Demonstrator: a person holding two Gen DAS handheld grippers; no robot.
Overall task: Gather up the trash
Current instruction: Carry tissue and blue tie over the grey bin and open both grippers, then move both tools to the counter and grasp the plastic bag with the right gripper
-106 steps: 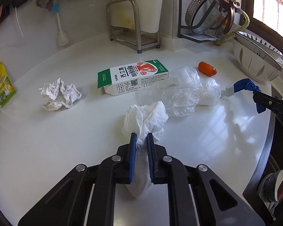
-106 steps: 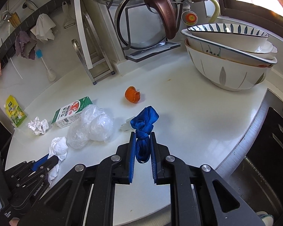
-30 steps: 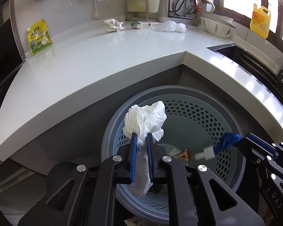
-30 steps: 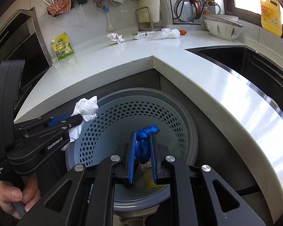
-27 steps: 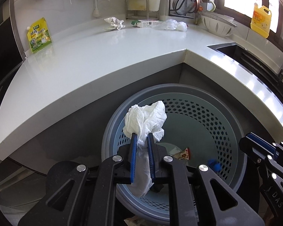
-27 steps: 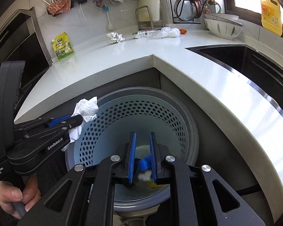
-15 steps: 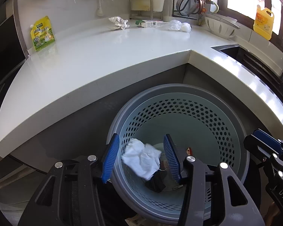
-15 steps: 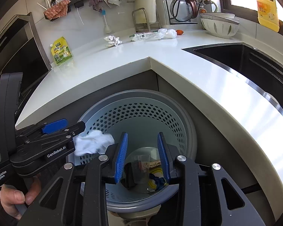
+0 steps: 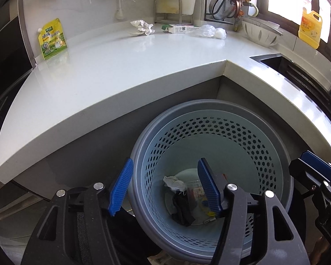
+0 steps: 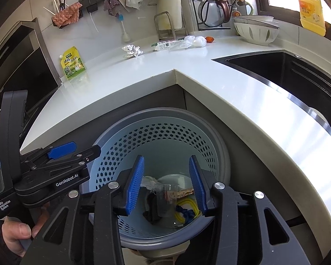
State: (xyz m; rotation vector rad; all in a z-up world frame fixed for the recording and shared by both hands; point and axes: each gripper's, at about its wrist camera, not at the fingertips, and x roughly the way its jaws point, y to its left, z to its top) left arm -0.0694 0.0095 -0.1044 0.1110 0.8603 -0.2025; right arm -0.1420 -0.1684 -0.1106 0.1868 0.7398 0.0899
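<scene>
Tissue and blue scrap lie in the bin; both grippers' fingers are opening, empty; crumpled paper, carton and plastic bag wait on the bench.

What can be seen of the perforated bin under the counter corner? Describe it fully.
The round pale-blue plastic bin stands upright below the white countertop corner, its wall pierced with hexagonal holes under a grey rim. Inside lie a crumpled white tissue, a dark rag, a clear plastic cup and yellow and blue scraps. Nothing visibly touches its rim.
</scene>
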